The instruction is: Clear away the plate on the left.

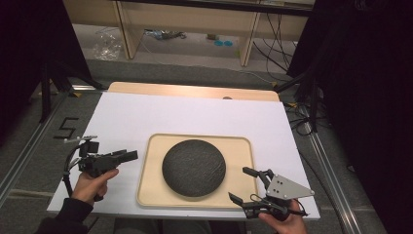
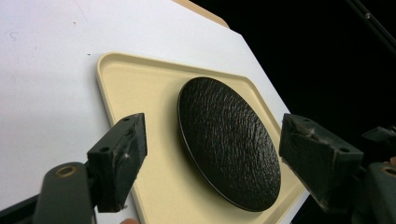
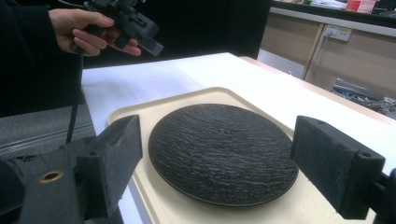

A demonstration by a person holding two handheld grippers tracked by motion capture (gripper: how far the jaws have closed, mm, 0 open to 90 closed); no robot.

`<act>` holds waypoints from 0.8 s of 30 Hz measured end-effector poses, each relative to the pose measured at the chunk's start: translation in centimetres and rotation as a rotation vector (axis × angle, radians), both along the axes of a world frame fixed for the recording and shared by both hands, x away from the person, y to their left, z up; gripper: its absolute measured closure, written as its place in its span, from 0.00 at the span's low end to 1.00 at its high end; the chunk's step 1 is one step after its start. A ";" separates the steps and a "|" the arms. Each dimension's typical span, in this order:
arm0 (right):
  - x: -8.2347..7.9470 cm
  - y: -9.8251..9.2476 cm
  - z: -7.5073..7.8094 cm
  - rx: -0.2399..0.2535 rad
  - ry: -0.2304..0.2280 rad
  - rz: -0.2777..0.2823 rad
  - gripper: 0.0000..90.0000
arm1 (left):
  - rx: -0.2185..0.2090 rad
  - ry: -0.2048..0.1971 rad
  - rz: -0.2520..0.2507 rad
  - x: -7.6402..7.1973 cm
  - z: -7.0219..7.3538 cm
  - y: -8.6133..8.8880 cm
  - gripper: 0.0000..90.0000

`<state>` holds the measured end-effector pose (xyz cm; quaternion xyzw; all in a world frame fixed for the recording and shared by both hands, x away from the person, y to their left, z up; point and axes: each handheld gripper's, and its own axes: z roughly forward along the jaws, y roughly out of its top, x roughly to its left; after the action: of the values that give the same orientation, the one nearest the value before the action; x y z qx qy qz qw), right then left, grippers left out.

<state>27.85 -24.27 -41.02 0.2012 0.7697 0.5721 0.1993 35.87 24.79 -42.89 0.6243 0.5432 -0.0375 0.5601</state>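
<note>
So here's the setup: a white table (image 1: pixel 146 112) with a cream tray (image 1: pixel 148 170) sitting toward the near edge, and a dark, rough-textured round plate (image 1: pixel 194 167) lying flat in the middle of that tray. The plate doesn't touch the tray's raised rim anywhere I can see. There's a band of bare tray floor all around it, widest at the corners and thinner at the near and far sides.

The left gripper (image 1: pixel 127 156) hovers just off the tray's left edge, over the white surface, held in the person's left hand (image 1: pixel 90 185). Its jaws point toward the tray. In the left gripper view the jaws stand wide apart, nothing between them, with the plate and tray framed in the gap farther off.

The right gripper (image 1: pixel 243 184) is at the tray's near right corner, held in the right hand (image 1: pixel 285 222), with the grey three-cornered plate on top of it. Jaws spread wide here too, empty. In the right gripper view the plate (image 3: pixel 223 151) sits between and beyond the two black pads (image 3: pixel 334 163), and the other hand with its gripper (image 3: pixel 140 35) shows up at the far side, raised above the table.

Room-wise: the whole far half of the white table is bare, right up to the wooden strip (image 1: pixel 195 91) along its back edge. Left of the tray there's a decent open stretch; right of it there's a narrower strip before the table edge. The tray's near rim lies close to the near table edge.
</note>
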 end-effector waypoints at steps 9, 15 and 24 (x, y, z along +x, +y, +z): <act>0.0 0.0 0.0 -0.001 0.000 0.000 0.20 | 0.010 -0.014 -0.021 -0.7 0.0 0.0 0.25; 0.0 0.0 0.0 0.000 0.000 0.001 0.20 | 0.045 -0.026 -0.026 -1.1 -0.1 0.0 0.25; 0.0 0.0 0.0 0.001 0.000 0.001 0.20 | 0.059 -0.053 -0.034 -1.9 0.0 0.2 0.25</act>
<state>27.83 -24.28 -41.01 0.2010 0.7697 0.5724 0.1988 34.00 25.01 -42.91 0.6505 0.5184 -0.0145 0.5549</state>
